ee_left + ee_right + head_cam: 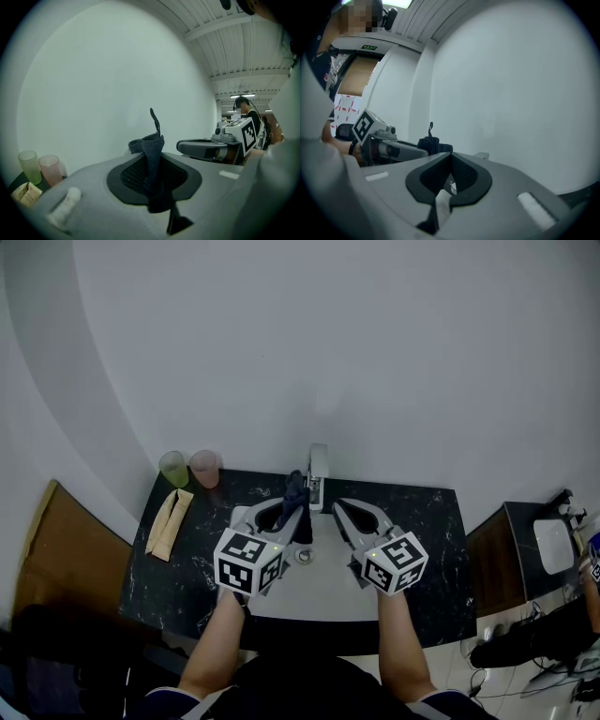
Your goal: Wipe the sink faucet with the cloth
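Cloth between left gripper fingers

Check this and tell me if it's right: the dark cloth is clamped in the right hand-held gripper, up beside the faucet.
Not right: it is the wrong gripper. The dark cloth is clamped in the left hand-held gripper, up beside the faucet. The left gripper view shows it pinched between that gripper's jaws. The right hand-held gripper is shut with nothing in it.

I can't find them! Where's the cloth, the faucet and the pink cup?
cloth (152, 152): left gripper view, its bunched middle.
faucet (319, 465): head view, its upper part.
pink cup (204, 466): head view, its middle.
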### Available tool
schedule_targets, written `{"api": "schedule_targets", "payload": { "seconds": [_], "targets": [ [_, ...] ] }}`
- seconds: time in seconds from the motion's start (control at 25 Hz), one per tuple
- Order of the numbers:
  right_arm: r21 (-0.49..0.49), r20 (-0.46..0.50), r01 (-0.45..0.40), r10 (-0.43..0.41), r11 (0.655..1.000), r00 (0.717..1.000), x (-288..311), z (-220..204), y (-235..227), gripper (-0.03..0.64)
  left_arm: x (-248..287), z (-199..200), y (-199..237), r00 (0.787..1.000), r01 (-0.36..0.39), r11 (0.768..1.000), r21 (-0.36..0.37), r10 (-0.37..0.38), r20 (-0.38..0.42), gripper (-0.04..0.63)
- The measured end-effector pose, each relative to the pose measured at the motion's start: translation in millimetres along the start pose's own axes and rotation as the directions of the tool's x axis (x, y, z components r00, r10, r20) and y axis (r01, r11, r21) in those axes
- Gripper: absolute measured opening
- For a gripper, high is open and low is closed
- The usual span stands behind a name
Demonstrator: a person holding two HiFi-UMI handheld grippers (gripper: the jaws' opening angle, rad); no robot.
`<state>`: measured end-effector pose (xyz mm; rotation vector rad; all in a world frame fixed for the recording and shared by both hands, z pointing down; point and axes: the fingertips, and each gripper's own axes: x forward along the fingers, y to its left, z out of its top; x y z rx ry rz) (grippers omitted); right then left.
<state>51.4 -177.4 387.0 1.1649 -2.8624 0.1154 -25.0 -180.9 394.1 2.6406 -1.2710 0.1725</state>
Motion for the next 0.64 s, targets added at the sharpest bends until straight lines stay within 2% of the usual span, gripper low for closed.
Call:
{"api": "schedule_targets", "payload": {
  "seconds": [0.64],
  "targets": [
    [-0.004,-0.003,-0.007,0.007,1.000,1.000,0.6,1.3,-1.9,0.003,5.8,-1.0,-3.7,1.000,0.016,1.000,-0.001,-0.016,-0.003,0.069]
  ]
}}
